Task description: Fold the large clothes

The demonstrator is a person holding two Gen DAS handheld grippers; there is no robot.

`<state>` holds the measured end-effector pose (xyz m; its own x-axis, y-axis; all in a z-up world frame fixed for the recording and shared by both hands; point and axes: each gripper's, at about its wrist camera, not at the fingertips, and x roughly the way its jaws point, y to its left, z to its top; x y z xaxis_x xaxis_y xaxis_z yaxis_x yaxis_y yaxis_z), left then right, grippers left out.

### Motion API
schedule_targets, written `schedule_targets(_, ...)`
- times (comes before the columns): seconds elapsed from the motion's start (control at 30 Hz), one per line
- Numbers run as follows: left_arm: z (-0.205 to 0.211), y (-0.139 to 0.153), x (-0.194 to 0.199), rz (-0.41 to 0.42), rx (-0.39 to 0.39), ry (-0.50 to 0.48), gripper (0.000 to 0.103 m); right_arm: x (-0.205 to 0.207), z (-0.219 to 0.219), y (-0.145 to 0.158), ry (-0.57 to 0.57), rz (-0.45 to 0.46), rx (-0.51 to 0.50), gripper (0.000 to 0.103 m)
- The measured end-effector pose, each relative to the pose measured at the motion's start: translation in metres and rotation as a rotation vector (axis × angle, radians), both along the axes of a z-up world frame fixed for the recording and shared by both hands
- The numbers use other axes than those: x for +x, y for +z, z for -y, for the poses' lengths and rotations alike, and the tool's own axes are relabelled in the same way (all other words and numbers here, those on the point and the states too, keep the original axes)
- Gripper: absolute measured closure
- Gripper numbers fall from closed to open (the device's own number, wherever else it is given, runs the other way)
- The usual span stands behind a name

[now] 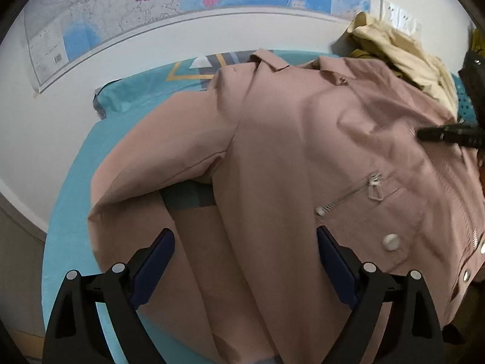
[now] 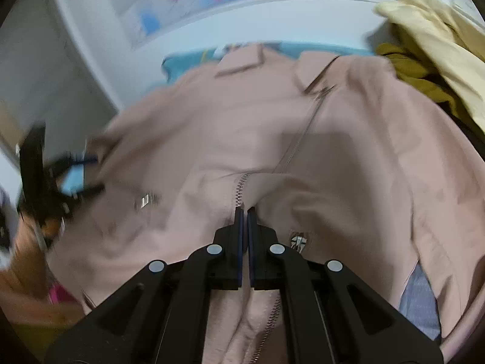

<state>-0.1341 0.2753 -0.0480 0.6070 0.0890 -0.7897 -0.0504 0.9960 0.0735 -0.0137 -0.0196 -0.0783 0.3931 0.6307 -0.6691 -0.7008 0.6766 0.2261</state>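
Observation:
A dusty pink jacket (image 1: 288,139) lies spread front-up on a teal bed sheet (image 1: 69,200), collar toward the wall, with zippers and snap buttons. Its left sleeve (image 1: 157,154) is folded across toward the body. My left gripper (image 1: 245,257) is open above the jacket's lower left part, with nothing between its fingers. My right gripper (image 2: 245,212) is shut on the jacket's front zipper edge (image 2: 239,191), pinching the fabric. The right gripper also shows at the right edge of the left wrist view (image 1: 445,135). The left gripper shows blurred at the left of the right wrist view (image 2: 75,176).
A heap of cream and mustard clothes (image 1: 403,48) lies at the far right by the wall. A large map (image 1: 127,9) hangs on the white wall behind the bed. A patterned pillow (image 1: 200,66) peeks out beyond the collar. The bed edge curves on the left.

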Motion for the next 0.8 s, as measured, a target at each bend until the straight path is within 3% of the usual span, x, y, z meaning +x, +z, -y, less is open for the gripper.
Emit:
schedule_targets(0.13, -0.002, -0.002, -0.001, -0.017, -0.047, 0.010, 0.013, 0.009, -0.012, -0.008, -0.005, 0.033, -0.068, 0.100)
schedule_targets(0.23, -0.005, 0.000, -0.021, -0.003, -0.106, -0.010, 0.013, 0.018, -0.002, -0.003, -0.068, 0.065, -0.062, 0.100)
schedule_targets(0.37, -0.004, 0.003, -0.050, -0.006, -0.215, -0.074, 0.009, 0.019, 0.001, -0.014, -0.061, 0.026, -0.079, 0.098)
schedule_targets(0.43, -0.002, 0.002, -0.059, -0.010, -0.266, -0.099, 0.009, 0.011, 0.011, -0.013, -0.053, 0.013, -0.054, 0.087)
schedule_targets(0.5, 0.000, -0.001, -0.067, -0.017, -0.305, -0.110, 0.009, 0.000, 0.031, -0.005, -0.061, 0.020, -0.010, 0.056)
schedule_targets(0.57, 0.000, -0.004, -0.072, -0.026, -0.363, -0.127, 0.008, -0.012, 0.054, 0.005, -0.081, 0.038, 0.021, 0.045)
schedule_targets(0.63, -0.002, -0.008, -0.075, -0.031, -0.423, -0.137, 0.007, -0.025, 0.082, 0.013, -0.098, 0.032, 0.064, 0.042)
schedule_targets(0.7, -0.003, -0.010, -0.078, -0.037, -0.458, -0.143, 0.007, -0.035, 0.105, 0.014, -0.119, 0.010, 0.087, 0.026)
schedule_targets(0.8, -0.004, -0.009, -0.076, -0.041, -0.477, -0.143, 0.007, -0.051, 0.148, 0.004, -0.175, -0.056, 0.117, 0.022)
